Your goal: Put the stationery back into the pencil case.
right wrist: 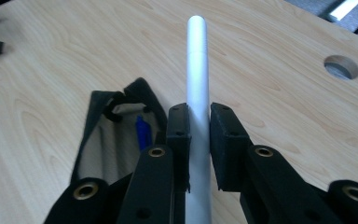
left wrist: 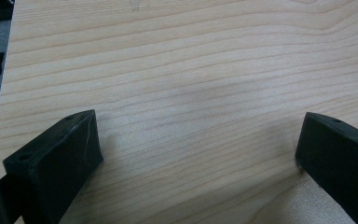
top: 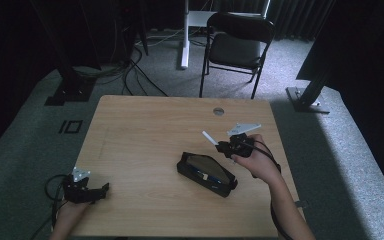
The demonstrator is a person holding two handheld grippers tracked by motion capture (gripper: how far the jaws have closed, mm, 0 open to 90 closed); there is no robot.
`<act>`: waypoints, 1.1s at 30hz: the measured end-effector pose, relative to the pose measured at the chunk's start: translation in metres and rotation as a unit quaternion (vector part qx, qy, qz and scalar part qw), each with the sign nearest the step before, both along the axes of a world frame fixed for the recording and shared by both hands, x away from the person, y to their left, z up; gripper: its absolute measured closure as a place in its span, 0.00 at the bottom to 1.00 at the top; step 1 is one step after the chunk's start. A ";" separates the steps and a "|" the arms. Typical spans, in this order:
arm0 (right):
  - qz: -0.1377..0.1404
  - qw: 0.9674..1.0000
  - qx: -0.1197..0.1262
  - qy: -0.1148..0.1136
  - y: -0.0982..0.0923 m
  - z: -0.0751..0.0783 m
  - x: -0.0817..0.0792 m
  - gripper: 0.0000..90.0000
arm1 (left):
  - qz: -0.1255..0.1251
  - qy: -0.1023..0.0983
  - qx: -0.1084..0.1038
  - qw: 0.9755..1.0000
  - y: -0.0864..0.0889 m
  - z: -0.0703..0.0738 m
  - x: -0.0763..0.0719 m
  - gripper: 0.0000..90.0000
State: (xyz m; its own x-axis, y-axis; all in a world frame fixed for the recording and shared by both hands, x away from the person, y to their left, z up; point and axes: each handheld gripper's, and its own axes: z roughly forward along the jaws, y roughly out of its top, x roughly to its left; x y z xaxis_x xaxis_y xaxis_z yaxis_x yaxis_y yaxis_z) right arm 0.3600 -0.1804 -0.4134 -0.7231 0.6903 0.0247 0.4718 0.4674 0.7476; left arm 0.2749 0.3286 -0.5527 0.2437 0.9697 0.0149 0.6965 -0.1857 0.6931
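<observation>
A: Item one, white pen [right wrist: 197,70]?
B: Slim white cylinder, pinched between the two pads of the right hand-held gripper [right wrist: 198,123]. In the high view its long axis slants up and to the left, free end pointing away from the hand toward the tabletop's far left, above the wood [top: 140,130].

A: Item two, black pencil case [top: 206,174]?
B: Lies open on the tabletop just below and left of the pen; a blue pen [right wrist: 142,131] shows inside.

A: Right hand [top: 258,161]?
B: Raised over the right part of the tabletop, forearm coming in from the bottom right, gripper aimed left.

A: Left hand-held gripper [top: 100,191]?
B: Jaws spread wide, nothing between them, low at the near left corner, pointing right.
</observation>
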 end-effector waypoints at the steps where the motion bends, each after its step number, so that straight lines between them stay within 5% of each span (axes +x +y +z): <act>1: 0.005 1.000 -0.002 -0.001 0.001 0.000 -0.001 0.87 | 0.000 0.000 0.000 1.000 0.000 0.000 0.000 0.00; 16: 0.061 0.998 -0.017 -0.004 0.017 0.006 -0.018 0.87 | -0.001 0.000 0.001 1.000 0.000 0.000 0.000 0.00; 26: 0.096 0.995 -0.021 -0.002 0.025 -0.004 -0.019 0.87 | -0.001 0.000 0.001 1.000 0.000 0.000 0.000 0.00; 33: 0.118 0.992 -0.037 0.020 0.026 -0.014 -0.018 0.87 | -0.001 0.000 0.001 1.000 0.000 0.000 0.000 0.00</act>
